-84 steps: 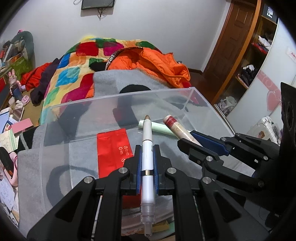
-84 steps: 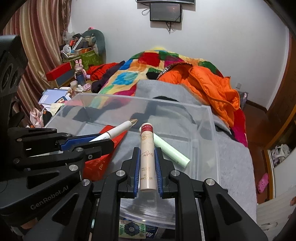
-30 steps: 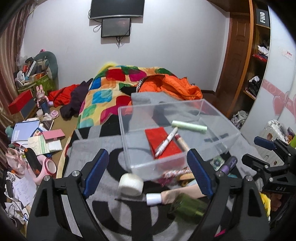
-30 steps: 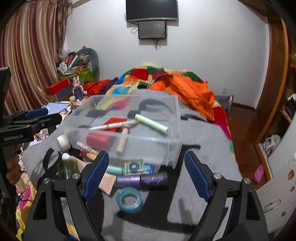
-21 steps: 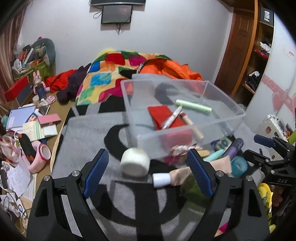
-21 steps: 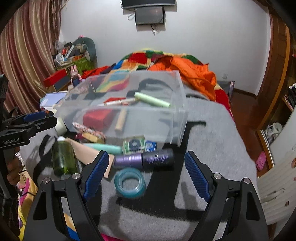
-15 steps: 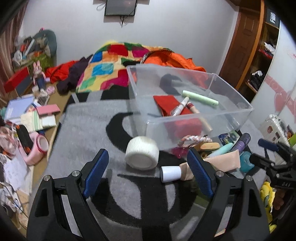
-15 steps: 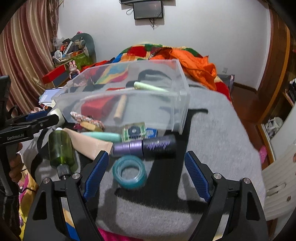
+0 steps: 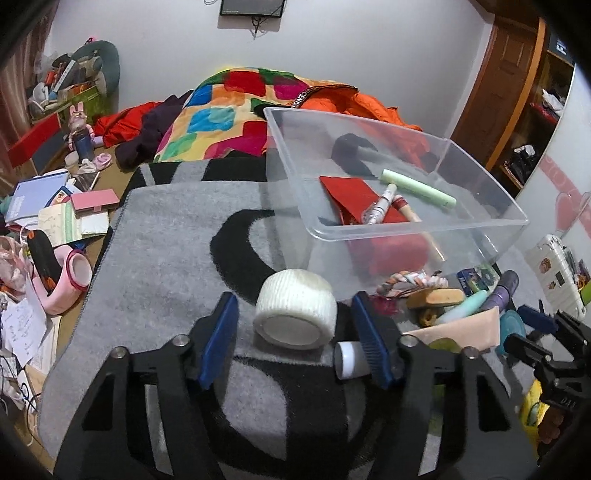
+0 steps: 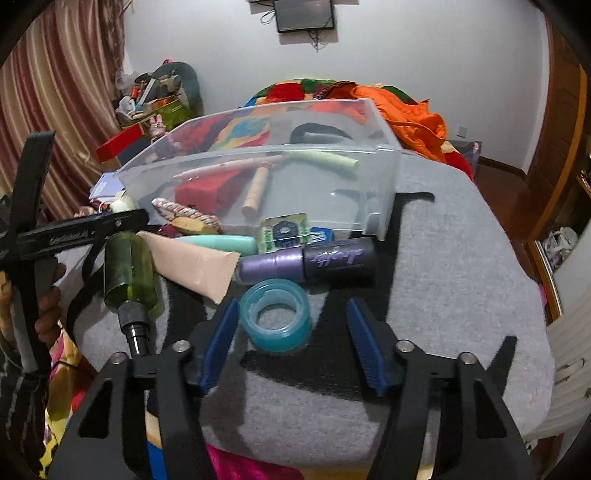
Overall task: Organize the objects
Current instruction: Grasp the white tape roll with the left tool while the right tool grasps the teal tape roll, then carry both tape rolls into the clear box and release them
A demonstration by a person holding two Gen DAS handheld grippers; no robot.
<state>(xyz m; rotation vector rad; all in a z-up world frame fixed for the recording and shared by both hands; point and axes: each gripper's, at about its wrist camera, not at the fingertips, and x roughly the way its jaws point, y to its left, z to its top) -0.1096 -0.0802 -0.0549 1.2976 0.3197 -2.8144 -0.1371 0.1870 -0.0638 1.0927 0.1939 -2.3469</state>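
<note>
A white tape roll (image 9: 295, 309) lies on a grey blanket (image 9: 166, 236) with black markings. The teal tape ring (image 10: 274, 314) sits by a purple tube (image 10: 306, 260), a green bottle (image 10: 129, 271) and a clear bin (image 10: 376, 173).

My left tongs (image 9: 295, 334) are bracketing the gauze roll (image 9: 295, 309), lying before the bin (image 9: 417, 236). My right tongs (image 10: 290, 334) are flanking the tape ring (image 10: 275, 320), sitting just before the spray can (image 10: 308, 259).

Patchwork quilt (image 9: 221, 118) and orange jacket (image 10: 410, 114) behind — wall screen (image 10: 304, 14) above.
</note>
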